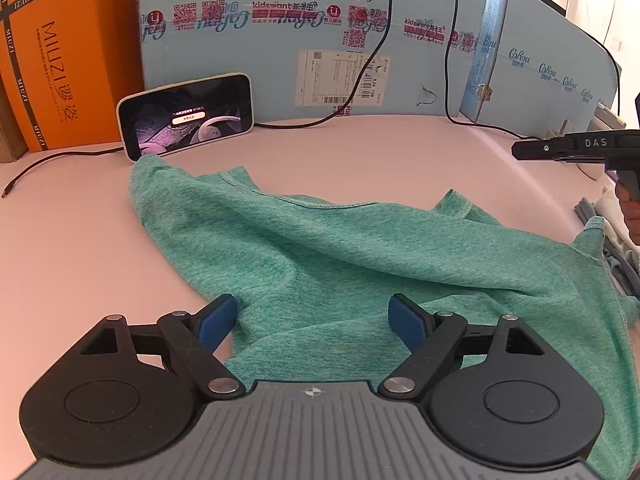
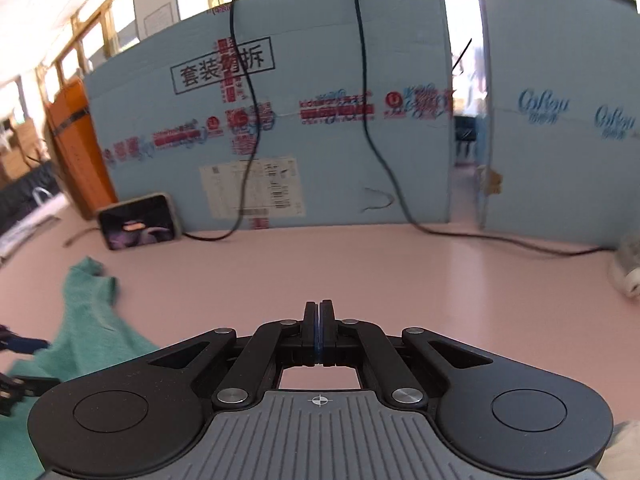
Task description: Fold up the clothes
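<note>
Left wrist view shows the pink tabletop [image 1: 80, 240] backed by pale blue cardboard boxes [image 1: 260, 40], with an orange box [image 1: 60, 60] at the far left. Spread across the middle lies the green shirt [image 1: 320, 248], still rumpled and unfolded: one corner reaches up toward a phone [image 1: 186, 114] propped against the boxes, and creases run slantwise through the fabric. Judging by that, the folding has barely begun; the garment needs flattening and every fold is still to do. The left claw [image 1: 312, 320] hangs over the shirt's near edge with its blue pads [image 1: 218, 320] spread wide, fabric between them but not pinched. The right claw [image 2: 319, 312] is closed on nothing, held above bare tabletop beside the shirt, so neither one has the cloth in hand.
</note>
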A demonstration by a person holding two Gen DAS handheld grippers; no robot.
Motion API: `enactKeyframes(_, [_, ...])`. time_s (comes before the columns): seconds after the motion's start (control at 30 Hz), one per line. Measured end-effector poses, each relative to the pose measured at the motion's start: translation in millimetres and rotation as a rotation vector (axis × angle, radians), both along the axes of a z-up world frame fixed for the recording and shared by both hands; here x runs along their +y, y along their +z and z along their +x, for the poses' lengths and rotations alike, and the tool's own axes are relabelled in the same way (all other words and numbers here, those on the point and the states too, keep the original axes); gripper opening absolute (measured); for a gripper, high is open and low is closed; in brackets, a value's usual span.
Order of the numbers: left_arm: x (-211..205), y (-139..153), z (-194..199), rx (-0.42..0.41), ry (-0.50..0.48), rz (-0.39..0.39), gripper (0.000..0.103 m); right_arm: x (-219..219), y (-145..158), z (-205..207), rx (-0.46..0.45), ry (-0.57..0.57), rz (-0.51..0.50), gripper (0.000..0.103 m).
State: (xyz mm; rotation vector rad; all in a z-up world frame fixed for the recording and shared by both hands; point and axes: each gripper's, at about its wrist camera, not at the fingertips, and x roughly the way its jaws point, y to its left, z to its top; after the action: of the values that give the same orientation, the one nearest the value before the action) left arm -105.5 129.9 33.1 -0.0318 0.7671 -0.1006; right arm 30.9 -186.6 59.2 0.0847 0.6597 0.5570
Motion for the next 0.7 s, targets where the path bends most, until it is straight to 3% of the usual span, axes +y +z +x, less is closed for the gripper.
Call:
enactKeyframes(0.03, [-0.7, -0.2, 0.1, 0.001, 0.000, 0.002, 0.083, -0.3, -1.8, 0.3, 0.041, 0.036, 0.046, 0.011])
enactKeyframes(0.13, [-1.1, 0.0, -1.4, 0.001, 0.001, 0.004, 0.083, 18.8, -10.1, -4.9, 0.089, 0.117, 0.037, 0.035])
enactKeyframes(0.27, [1.2, -2.6, -5.5, 0.013, 0.004, -0.002, 0.083, 49.7, -22.7, -11.7, 0.085, 0.183, -0.040, 0.036])
enactKeyframes(0.37, [3.0, -6.7, -7.8, 0.016, 0.004, 0.003, 0.084, 65.4, -32.3, -12.5, 0.106, 0.199, -0.070, 0.048])
enactKeyframes(0.43, [3.2, -7.6, -9.3, 0.013, 0.002, 0.005, 0.085, 71.5, -35.9, -16.7, 0.079, 0.206, -0.107, 0.049])
enactKeyframes(0.47, [3.2, -7.8, -9.7, 0.013, 0.001, 0.005, 0.086, 73.9, -37.0, -19.2, 0.058, 0.209, -0.126, 0.047])
enactKeyframes(0.57, [2.9, -8.3, -10.4, 0.013, -0.001, 0.004, 0.088, 78.8, -36.0, -24.1, 0.018, 0.206, -0.193, 0.007])
enactKeyframes(0.7, [3.9, -9.5, -11.6, 0.012, -0.015, -0.001, 0.093, 73.1, -26.7, -28.5, -0.034, 0.174, -0.217, 0.001])
